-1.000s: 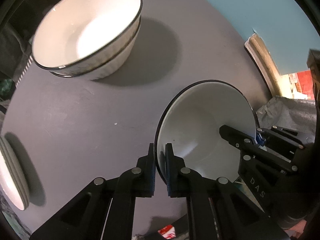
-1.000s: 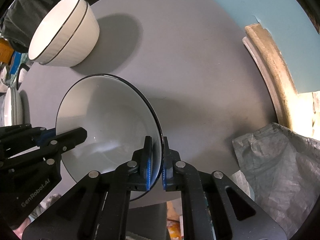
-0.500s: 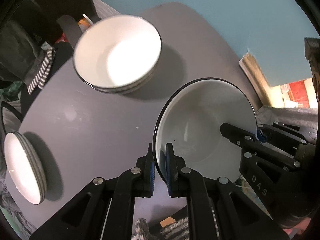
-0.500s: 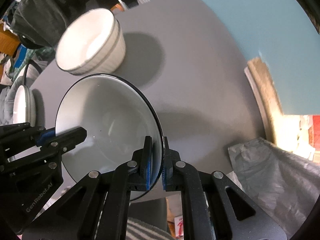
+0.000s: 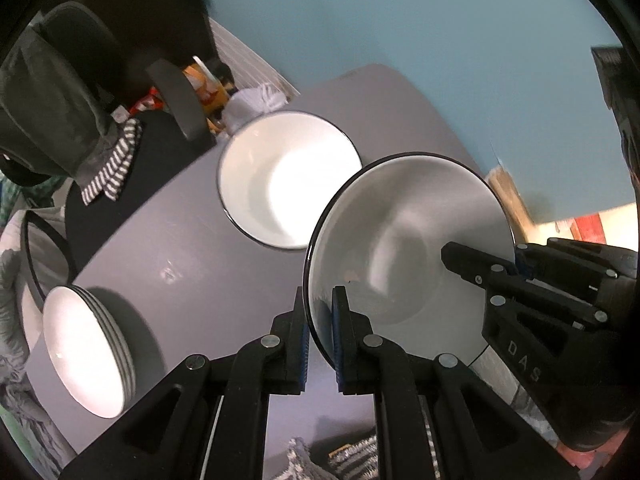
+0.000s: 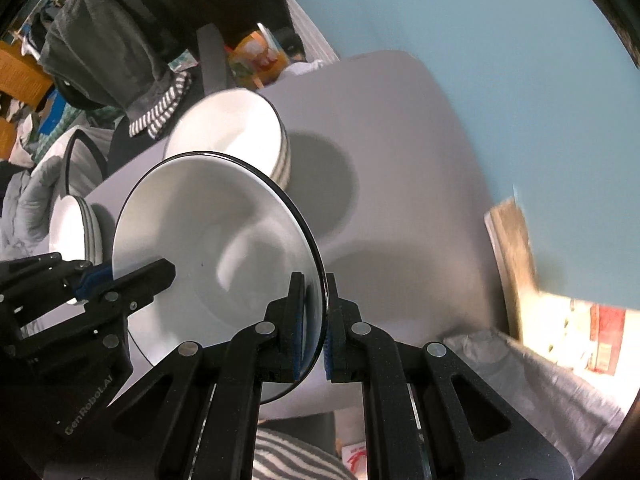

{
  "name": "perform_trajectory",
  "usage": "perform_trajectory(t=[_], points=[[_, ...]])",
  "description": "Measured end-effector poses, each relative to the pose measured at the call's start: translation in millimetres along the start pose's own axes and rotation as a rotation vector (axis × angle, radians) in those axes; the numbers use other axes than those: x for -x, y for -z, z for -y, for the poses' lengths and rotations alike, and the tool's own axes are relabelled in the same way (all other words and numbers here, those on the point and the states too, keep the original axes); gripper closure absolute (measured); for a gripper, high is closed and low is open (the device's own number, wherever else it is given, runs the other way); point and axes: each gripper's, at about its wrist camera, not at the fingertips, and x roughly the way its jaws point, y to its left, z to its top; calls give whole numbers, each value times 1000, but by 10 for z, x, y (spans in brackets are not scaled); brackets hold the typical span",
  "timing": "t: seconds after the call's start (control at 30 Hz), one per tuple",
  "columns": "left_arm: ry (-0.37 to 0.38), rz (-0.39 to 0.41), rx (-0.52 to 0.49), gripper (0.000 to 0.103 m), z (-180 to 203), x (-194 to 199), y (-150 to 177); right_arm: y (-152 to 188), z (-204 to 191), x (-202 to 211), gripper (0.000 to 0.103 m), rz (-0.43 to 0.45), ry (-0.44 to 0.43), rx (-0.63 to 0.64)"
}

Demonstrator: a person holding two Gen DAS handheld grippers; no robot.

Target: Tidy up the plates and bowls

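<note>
"GenRobot.AI" and "DAS" mark the grippers — both clenched on the bowl (image 5: 408, 240), now lifted higher above the table (image 5: 192, 240).

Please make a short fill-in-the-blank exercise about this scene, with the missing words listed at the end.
1. The left gripper and the right gripper pinch opposite edges of the same white bowl with a thin ____ rim.
2. The grey table also carries a stack of white ____ near its edge.
3. The wall behind the table is painted ____.

Missing words: black; plates; blue
</note>
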Motion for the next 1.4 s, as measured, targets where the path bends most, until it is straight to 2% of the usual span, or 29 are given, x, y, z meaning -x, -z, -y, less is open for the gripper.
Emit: perform_trajectory(t=[0.27,0.63,0.9,1.27,1.4], points=[[-34,11,57,92,-248,-13,-221,-265,-190,-104,95,21,9,62],[-67,-8,127,92,-507,-156,-506,-682,-293,-292,95,-23,-13,111],[-92,-44,139,92,-584,-335,-579,-761,-260,-448,95,-65,-45,104],[-75,-77,159,92,-628,-508,-627,-829,-248,-618,95,-116,-41,98],[-64,-86,162,91,-636,-540,-636,-859,-243,-639,91,-134,-55,95]])
